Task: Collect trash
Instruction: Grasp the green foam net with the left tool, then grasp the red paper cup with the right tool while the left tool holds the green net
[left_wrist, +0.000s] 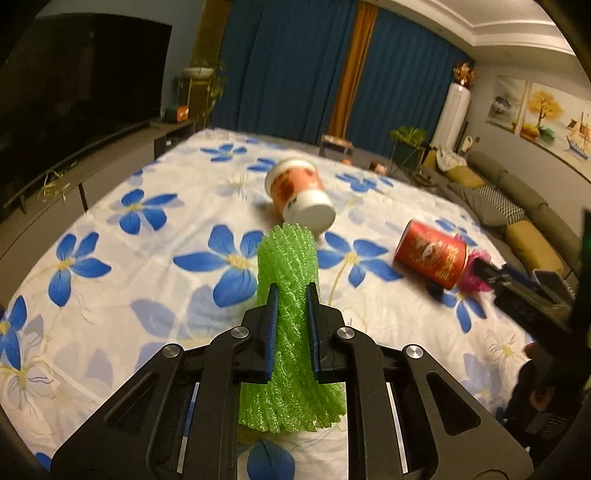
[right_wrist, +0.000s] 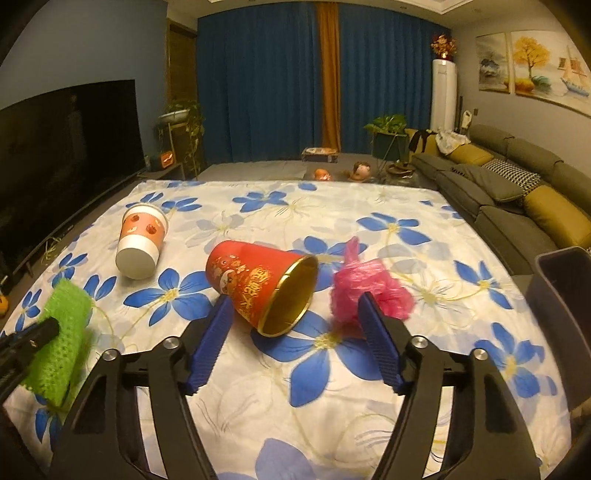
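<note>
Four bits of trash here. Our left claw (left_wrist: 291, 325) pinches the green foam net (left_wrist: 288, 295) mid-length — soft, feather-light. Our right claw (right_wrist: 295, 332) gapes around the red cup (right_wrist: 255, 280) on the flowered bench (right_wrist: 406, 206) — thin, crushable; take the wall gently.

A white cloth printed with large blue flowers (right_wrist: 332, 221) covers the wide flat surface. On it lie a tipped white-and-orange paper cup (right_wrist: 139, 240), a red paper cup with a gold interior (right_wrist: 255, 280) on its side, and a crumpled pink plastic bag (right_wrist: 369, 291) just beside it. A green foam mesh sleeve (right_wrist: 61, 343) sits near the left edge, possibly lifted off the cloth.
</note>
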